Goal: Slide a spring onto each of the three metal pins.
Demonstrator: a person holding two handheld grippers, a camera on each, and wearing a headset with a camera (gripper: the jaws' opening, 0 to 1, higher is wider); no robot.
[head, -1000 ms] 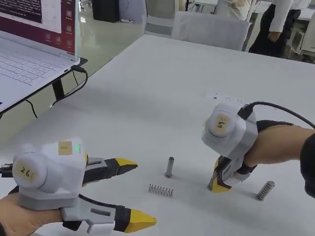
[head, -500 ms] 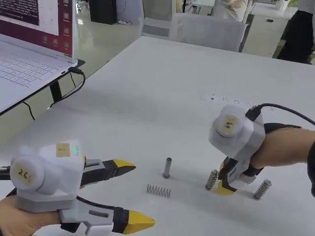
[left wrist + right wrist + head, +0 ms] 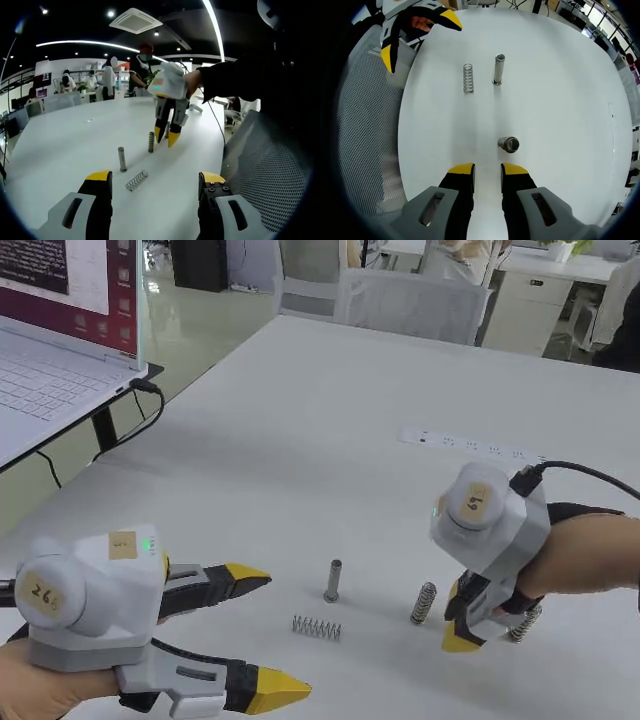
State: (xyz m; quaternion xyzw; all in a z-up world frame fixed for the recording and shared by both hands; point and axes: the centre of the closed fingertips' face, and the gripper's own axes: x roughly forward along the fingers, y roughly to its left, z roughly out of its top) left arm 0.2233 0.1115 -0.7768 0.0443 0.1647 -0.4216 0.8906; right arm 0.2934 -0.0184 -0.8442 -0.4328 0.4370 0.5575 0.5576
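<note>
Left gripper is nearest, low over the surface. Its fingers are wide apart and empty. Just ahead, the loose spring lies flat near the bare pin, not touching it. The bare pin stands upright. To its right is a sprung pin, upright with the coil on. Right gripper points tips-down just beside that pin, fingers slightly apart with nothing between them. A second sprung pin is partly hidden behind the right gripper. Further back are the power strip and, far left, the laptop.
</note>
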